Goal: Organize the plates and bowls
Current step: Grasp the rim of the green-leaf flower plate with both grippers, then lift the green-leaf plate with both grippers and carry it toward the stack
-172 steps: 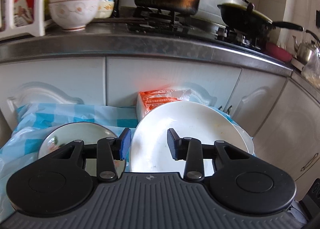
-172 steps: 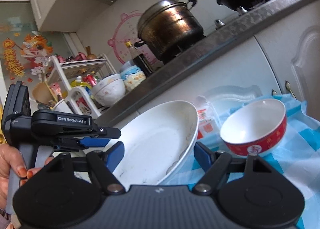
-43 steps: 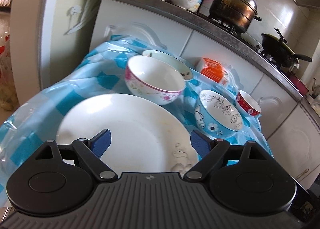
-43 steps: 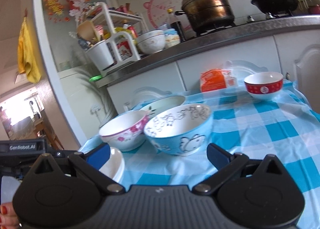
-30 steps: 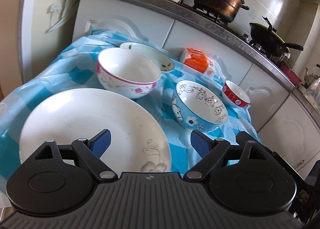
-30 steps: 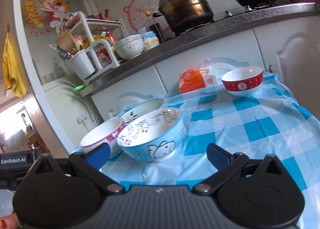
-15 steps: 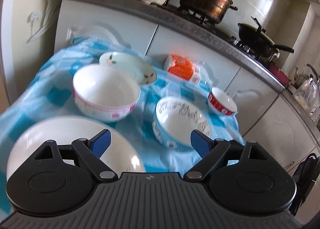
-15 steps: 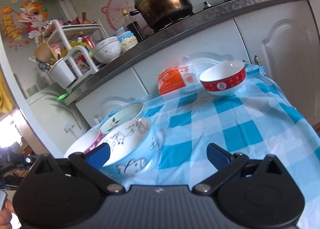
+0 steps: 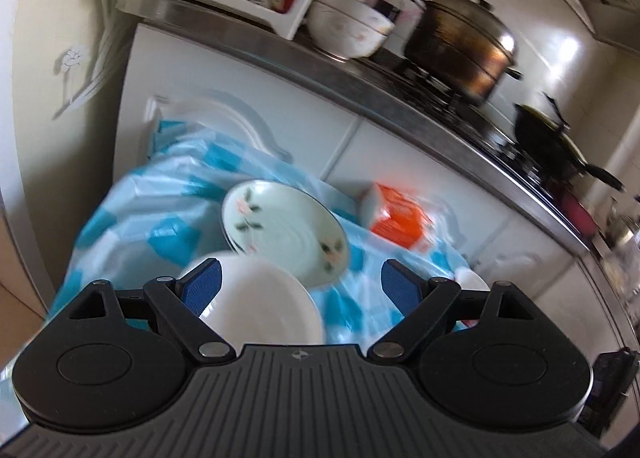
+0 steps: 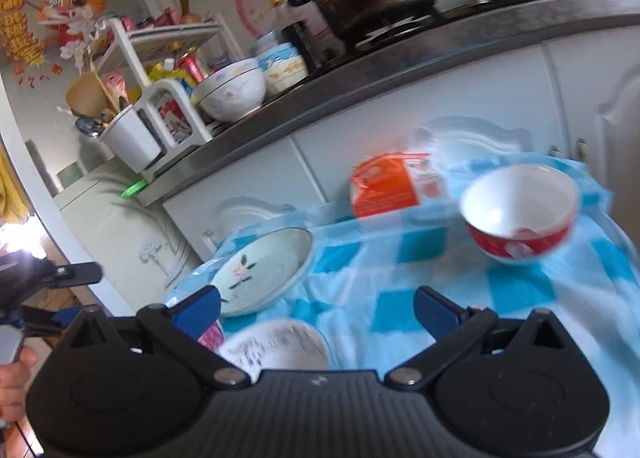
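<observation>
A pale green plate with a flower print lies on the blue checked cloth near the cabinet. Just under my open left gripper sits a white bowl, its rim close to the left finger. My right gripper is open above a blue cartoon bowl, whose rim shows below the fingers. A red and white bowl stands at the right of the cloth; only its white edge peeks out in the left wrist view. Neither gripper holds anything.
An orange packet leans at the back by the cabinet doors. On the steel counter above stand stacked bowls, a large pot, a black wok and a white rack. A hand grips the other tool at left.
Both views have swung forward and lower toward the back of the table. The big white plate has dropped out of the left wrist view; both grippers stay open.
</observation>
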Demonstrator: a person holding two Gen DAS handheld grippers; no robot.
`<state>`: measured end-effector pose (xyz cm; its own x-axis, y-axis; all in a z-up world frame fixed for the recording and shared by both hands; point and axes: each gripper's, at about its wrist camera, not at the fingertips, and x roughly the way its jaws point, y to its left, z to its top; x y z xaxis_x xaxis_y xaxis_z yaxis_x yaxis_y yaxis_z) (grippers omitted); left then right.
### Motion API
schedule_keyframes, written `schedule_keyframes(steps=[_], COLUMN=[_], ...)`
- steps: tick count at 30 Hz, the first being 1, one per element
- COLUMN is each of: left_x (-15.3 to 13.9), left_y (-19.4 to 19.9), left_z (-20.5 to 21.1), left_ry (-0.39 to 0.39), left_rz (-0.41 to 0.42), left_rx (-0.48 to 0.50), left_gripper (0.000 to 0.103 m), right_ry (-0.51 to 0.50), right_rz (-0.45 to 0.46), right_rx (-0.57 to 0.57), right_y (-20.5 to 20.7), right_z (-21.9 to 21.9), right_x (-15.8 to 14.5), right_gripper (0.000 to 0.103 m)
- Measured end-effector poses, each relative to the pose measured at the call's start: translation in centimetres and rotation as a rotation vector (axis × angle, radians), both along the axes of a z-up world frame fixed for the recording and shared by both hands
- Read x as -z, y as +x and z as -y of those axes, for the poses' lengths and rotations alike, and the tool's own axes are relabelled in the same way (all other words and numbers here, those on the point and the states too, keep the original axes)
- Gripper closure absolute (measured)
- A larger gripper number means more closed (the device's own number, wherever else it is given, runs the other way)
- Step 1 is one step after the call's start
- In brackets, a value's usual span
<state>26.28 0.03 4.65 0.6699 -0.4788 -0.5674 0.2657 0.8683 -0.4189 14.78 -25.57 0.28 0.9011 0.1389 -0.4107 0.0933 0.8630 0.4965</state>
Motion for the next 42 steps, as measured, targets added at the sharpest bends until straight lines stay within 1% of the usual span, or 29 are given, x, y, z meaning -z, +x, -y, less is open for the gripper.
schedule_keyframes(steps=[2,5,9,12,13,16,18,19,20,22,23,24,27,28,29,31,36,40,42], left_x=[0.6,1.7,3.0,3.8,4.0,5.0,5.8,6.2,6.5,7.2,7.6,7.9,8.6,8.6,8.8,8.9,9.3,9.3,9.3], left_y=[2.2,5.3,8.4,10.2,10.8,12.5,13.9,14.3,14.7,15.3,15.6,15.8,16.5,17.0,17.1,17.4,17.6,17.7,17.6], left_z=[0.0,0.1,0.3,0.8,1.0,1.4,1.7,1.8,1.9,2.1,2.3,2.4,2.8,2.9,2.9,3.2,4.1,4.2,4.0], left_ry=[0.006,0.018,0.041,0.064,0.071,0.087,0.094,0.094,0.094,0.096,0.099,0.104,0.121,0.12,0.118,0.116,0.144,0.15,0.138], left_rz=[-0.027,-0.073,-0.117,-0.138,-0.147,-0.195,-0.237,-0.254,-0.267,-0.285,-0.295,-0.304,-0.329,-0.339,-0.345,-0.344,-0.333,-0.323,-0.322], left_rx=[-0.013,-0.032,-0.014,0.01,0.019,0.048,0.068,0.063,0.053,0.067,0.076,0.076,0.085,0.086,0.083,0.09,0.091,0.088,0.082], left_gripper=[0.0,0.0,0.0,0.0,0.002,0.013,0.018,0.027,0.032,0.035,0.039,0.041,0.05,0.055,0.057,0.058,0.059,0.06,0.06], right_ry=[-0.013,0.013,0.045,0.103,0.114,0.15,0.193,0.214,0.232,0.26,0.274,0.292,0.341,0.336,0.325,0.321,0.326,0.335,0.32], right_rz=[-0.02,-0.042,-0.096,-0.12,-0.128,-0.156,-0.174,-0.188,-0.203,-0.227,-0.232,-0.238,-0.268,-0.282,-0.295,-0.316,-0.35,-0.349,-0.353], right_rx=[-0.028,-0.079,-0.15,-0.187,-0.193,-0.203,-0.216,-0.221,-0.227,-0.23,-0.235,-0.247,-0.294,-0.305,-0.308,-0.319,-0.4,-0.435,-0.43], right_y=[2.1,5.2,9.5,12.0,12.7,14.5,15.6,16.2,16.7,17.6,18.0,18.4,19.8,20.3,20.7,21.4,23.0,23.9,24.1], right_z=[-0.2,-0.3,-0.1,0.5,0.7,1.2,1.6,1.7,1.8,2.0,2.1,2.2,2.4,2.4,2.3,2.2,1.1,0.5,0.2], right_x=[-0.3,-0.3,0.4,0.9,0.9,1.7,2.5,3.0,3.5,4.2,4.6,4.9,5.6,5.7,5.8,6.1,6.6,6.7,6.6], right_gripper=[0.001,0.001,0.001,0.001,0.001,0.001,0.003,0.004,0.009,0.014,0.017,0.021,0.023,0.024,0.025,0.027,0.029,0.027,0.026])
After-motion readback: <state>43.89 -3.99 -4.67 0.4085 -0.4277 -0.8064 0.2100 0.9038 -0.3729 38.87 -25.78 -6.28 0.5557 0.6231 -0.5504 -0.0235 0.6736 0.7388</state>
